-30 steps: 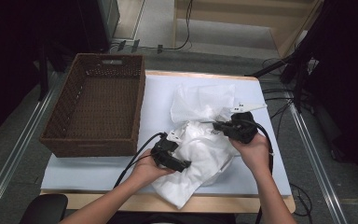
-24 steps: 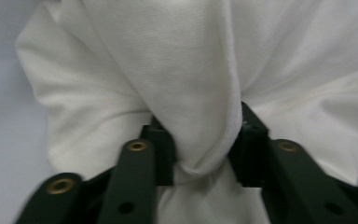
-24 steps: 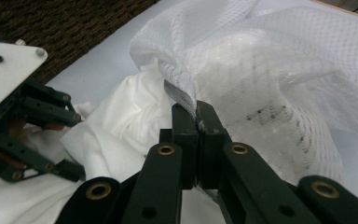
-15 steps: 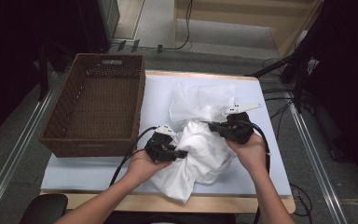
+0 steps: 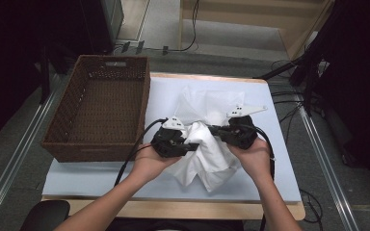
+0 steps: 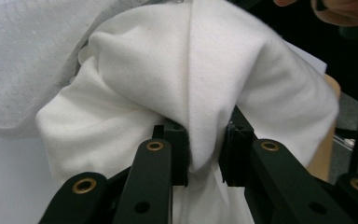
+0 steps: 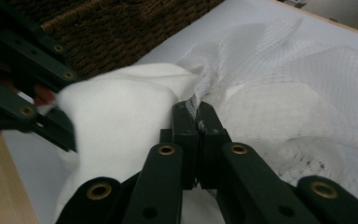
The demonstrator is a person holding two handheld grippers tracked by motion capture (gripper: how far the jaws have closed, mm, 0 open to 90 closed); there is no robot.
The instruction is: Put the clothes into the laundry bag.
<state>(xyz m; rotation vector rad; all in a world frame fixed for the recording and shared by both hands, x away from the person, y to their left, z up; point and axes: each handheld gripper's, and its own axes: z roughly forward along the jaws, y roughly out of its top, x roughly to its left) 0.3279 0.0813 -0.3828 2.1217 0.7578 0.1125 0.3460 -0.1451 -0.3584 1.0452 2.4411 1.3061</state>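
Observation:
A white cloth (image 5: 213, 158) lies bunched on the table beside a white mesh bag (image 5: 207, 103). My left gripper (image 5: 192, 146) has just been closing; in the left gripper view its jaws (image 6: 205, 149) pinch a thick fold of the cloth (image 6: 168, 70), which is lifted a little. My right gripper (image 5: 213, 129) faces it from the right. In the right gripper view its jaws (image 7: 198, 123) are shut tight on the edge of the mesh bag (image 7: 307, 84), with the cloth (image 7: 121, 126) hanging just to the left.
A brown wicker basket (image 5: 96, 144) stands at the table's left with nothing in it, seen too as the basket (image 7: 121, 28) in the right gripper view. The pale blue table cover (image 5: 101, 171) has free room in front. Cables trail off both grippers.
My left gripper has risen and moved away from the front edge, lifting a fold of the white cloth with it. The right gripper has shifted slightly left, holding the mesh.

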